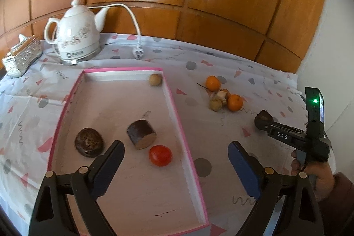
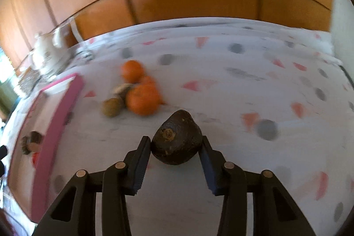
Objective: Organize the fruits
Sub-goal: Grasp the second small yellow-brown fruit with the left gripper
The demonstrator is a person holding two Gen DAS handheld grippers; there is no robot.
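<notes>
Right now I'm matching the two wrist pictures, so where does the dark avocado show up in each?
Left wrist view: the avocado sits far right, at the tip of the right gripper, over the tablecloth.
Right wrist view: the avocado is low centre, clamped between the jaws.
Shared landmark: the oranges, beside the pink-rimmed tray.

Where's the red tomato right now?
The red tomato lies inside the pink-rimmed tray, near its right wall in the left wrist view, just below the cut dark fruit piece and between the open left hand-held gripper fingers.
</notes>
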